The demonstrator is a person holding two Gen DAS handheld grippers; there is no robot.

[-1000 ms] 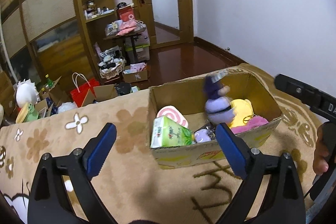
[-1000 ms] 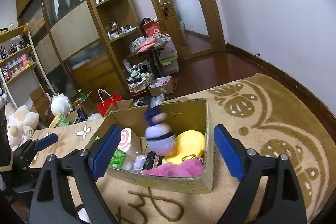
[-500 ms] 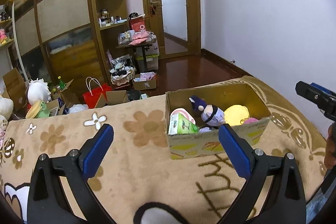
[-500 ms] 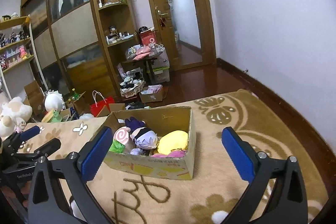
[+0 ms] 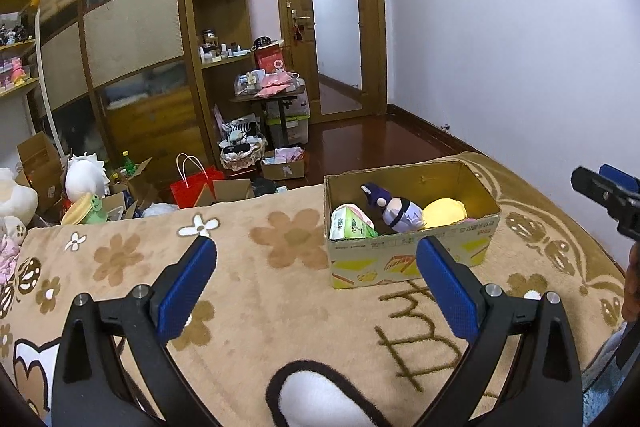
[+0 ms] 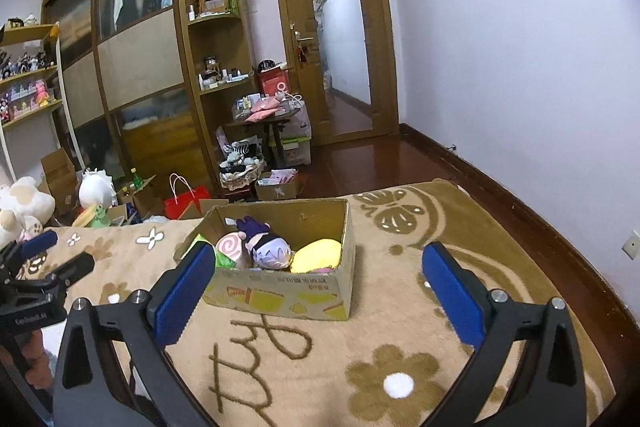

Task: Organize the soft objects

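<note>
Now both tools (image 5: 316,283) (image 6: 316,287) farther back from the cardboard box (image 5: 408,259), wide open and empty, purple doll (image 5: 394,213) inside

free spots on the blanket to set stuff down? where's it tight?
Bare blanket runs left of the cardboard box, out to the flower prints, and in front of it. In the right wrist view there is also free blanket right of the box. Crowded: the box interior, packed with the purple doll and yellow plush.

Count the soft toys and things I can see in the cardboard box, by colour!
Purple-haired plush doll: 1
Round yellow plush cushion: 1
Pink swirl plush: 1
Green tissue pack: 1
Total showing in the open cardboard box: 4; anything buried lower is hidden.
</note>
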